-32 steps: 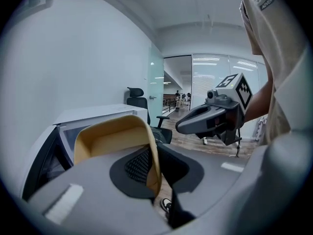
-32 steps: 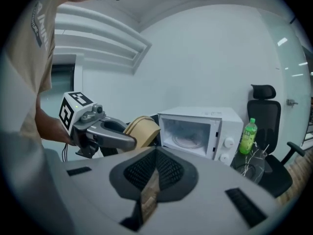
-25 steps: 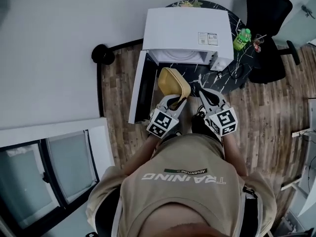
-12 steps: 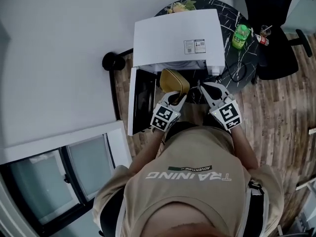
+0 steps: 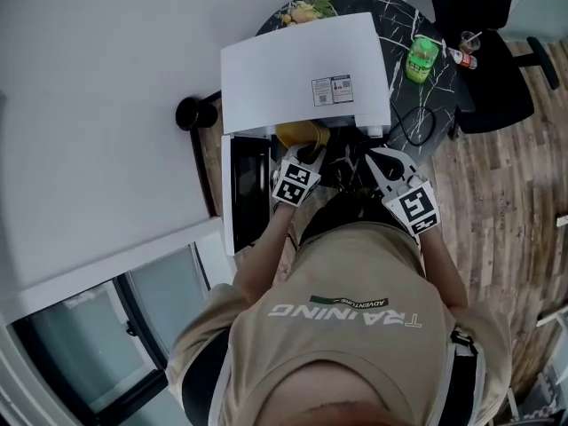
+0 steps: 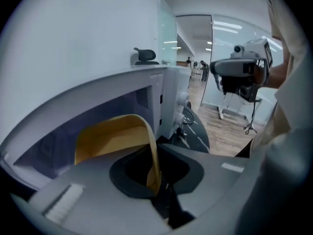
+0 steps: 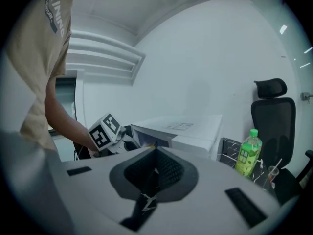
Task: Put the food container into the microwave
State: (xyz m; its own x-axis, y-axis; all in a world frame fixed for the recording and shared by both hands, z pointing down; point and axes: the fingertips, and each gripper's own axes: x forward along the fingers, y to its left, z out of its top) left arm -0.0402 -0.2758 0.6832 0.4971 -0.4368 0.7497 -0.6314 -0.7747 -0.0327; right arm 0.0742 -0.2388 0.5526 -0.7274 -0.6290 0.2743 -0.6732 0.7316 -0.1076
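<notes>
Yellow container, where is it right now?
In the head view the container is at the microwave mouth, partly under its top and just left of centre. The left claw pinches its rim.

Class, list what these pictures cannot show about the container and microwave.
- Head view: the white microwave's top hides its cavity and most of the yellow rounded food container.
- Left gripper view: the left gripper's body hides the container's underside.
- Head view: its sticker is too small to read.

office, by its swivel chair (image 5: 486, 71), glass partitions (image 6: 194, 43).
</notes>
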